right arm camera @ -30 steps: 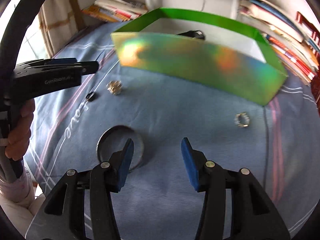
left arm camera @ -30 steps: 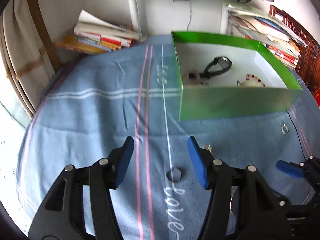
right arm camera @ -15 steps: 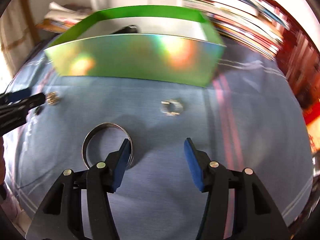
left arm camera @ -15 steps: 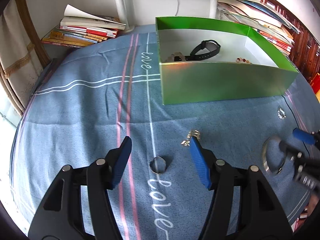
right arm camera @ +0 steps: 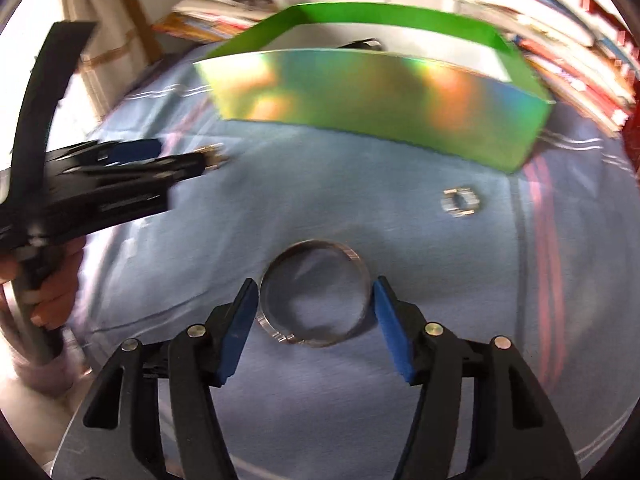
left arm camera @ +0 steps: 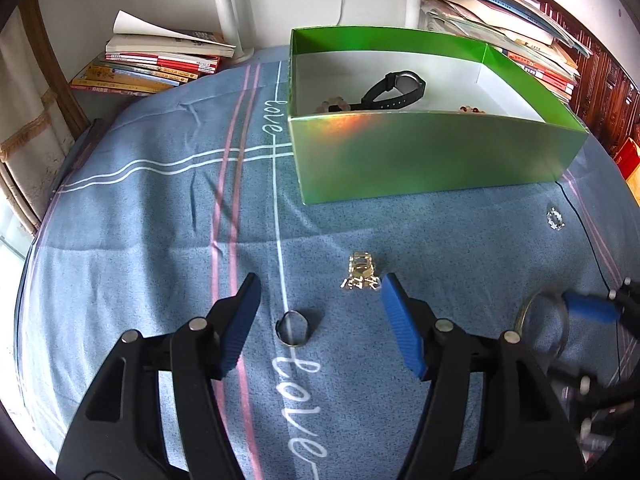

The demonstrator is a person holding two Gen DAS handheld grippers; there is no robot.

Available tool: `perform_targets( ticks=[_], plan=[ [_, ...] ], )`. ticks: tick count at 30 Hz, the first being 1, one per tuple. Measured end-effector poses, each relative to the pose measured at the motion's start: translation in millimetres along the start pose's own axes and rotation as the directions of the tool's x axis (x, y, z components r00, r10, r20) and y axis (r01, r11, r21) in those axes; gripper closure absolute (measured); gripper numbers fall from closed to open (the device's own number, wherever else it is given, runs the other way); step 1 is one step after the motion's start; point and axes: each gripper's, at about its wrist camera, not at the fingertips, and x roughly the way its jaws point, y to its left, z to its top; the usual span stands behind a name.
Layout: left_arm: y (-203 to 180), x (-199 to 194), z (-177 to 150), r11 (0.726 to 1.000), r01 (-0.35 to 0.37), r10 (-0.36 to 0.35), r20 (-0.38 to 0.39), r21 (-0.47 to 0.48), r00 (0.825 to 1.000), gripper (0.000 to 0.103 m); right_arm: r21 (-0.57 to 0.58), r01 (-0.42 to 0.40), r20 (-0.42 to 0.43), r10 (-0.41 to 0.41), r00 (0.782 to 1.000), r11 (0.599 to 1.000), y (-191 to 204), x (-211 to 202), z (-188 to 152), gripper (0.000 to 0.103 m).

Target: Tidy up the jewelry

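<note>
A green box (left arm camera: pixel 436 164) stands on the blue cloth and holds a black watch (left arm camera: pixel 394 88) and bead bracelets. My left gripper (left arm camera: pixel 320 320) is open above the cloth, with a small dark ring (left arm camera: pixel 291 328) between its fingers and a gold brooch (left arm camera: pixel 361 272) just ahead of its right finger. My right gripper (right arm camera: pixel 314 308) is open, its fingers on either side of a silver bangle (right arm camera: pixel 314 300) that lies on the cloth. A small silver ring (right arm camera: pixel 461 201) lies to the right; it also shows in the left wrist view (left arm camera: pixel 555 218).
Stacks of books (left arm camera: pixel 156 66) lie behind the box at left and at right (left arm camera: pixel 532 56). A white lamp post (left arm camera: pixel 226 4) stands at the back. A thin black cable (left arm camera: pixel 588 236) runs over the cloth at right. The left gripper (right arm camera: pixel 100 184) shows in the right wrist view.
My right gripper has shifted left so the bangle now sits between its fingers. My left gripper has pulled back a little; the small ring and the brooch show more fully.
</note>
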Motion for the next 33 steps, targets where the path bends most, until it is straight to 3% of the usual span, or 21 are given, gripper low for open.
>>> perform_targets(
  ticks=[2,7,9,13,16,20,25,28,30,33],
  plan=[
    [1,0,0,1.0,-0.001,0.001,0.0,-0.002,1.0,0.04,-0.01,0.009,0.013,-0.009,1.0,1.0,4,-1,2,0.043],
    [-2,0,-2,1.0,0.008,-0.008,0.004,0.007,1.0,0.04,-0.006,0.148,0.046,-0.148,0.988,0.989,-5,1,8,0.044],
    [-4,1,-3,1.0,0.014,-0.014,0.004,0.014,1.0,0.04,-0.009,0.198,0.04,-0.197,0.98,0.98,-7,10,11,0.052],
    [-6,4,-3,1.0,0.028,-0.028,-0.001,0.014,1.0,0.04,-0.017,0.176,0.068,-0.175,0.982,0.984,-2,12,14,0.089],
    [-7,8,-1,0.999,0.036,-0.036,-0.005,0.008,0.999,0.04,-0.002,0.171,0.073,-0.17,0.983,0.985,-5,13,15,0.099],
    [-9,13,2,0.999,0.046,-0.046,-0.002,0.003,0.999,0.041,0.04,0.178,0.078,-0.181,0.98,0.983,-15,10,15,0.099],
    [-13,17,3,0.999,0.035,-0.035,-0.004,0.013,0.999,0.049,0.088,0.231,0.043,-0.236,0.971,0.969,-25,3,10,0.099],
    [-14,17,3,0.999,0.035,-0.035,-0.003,0.015,0.999,0.049,0.08,0.184,0.011,-0.186,0.983,0.98,-23,0,6,0.098],
    [-14,16,3,0.999,0.034,-0.034,-0.002,0.016,0.999,0.049,0.054,0.108,0.009,-0.108,0.994,0.993,-18,0,4,0.098],
    [-16,17,2,0.999,0.034,-0.034,-0.002,0.019,0.999,0.049,0.047,0.123,0.025,-0.124,0.992,0.991,-15,2,5,0.095]
  ],
)
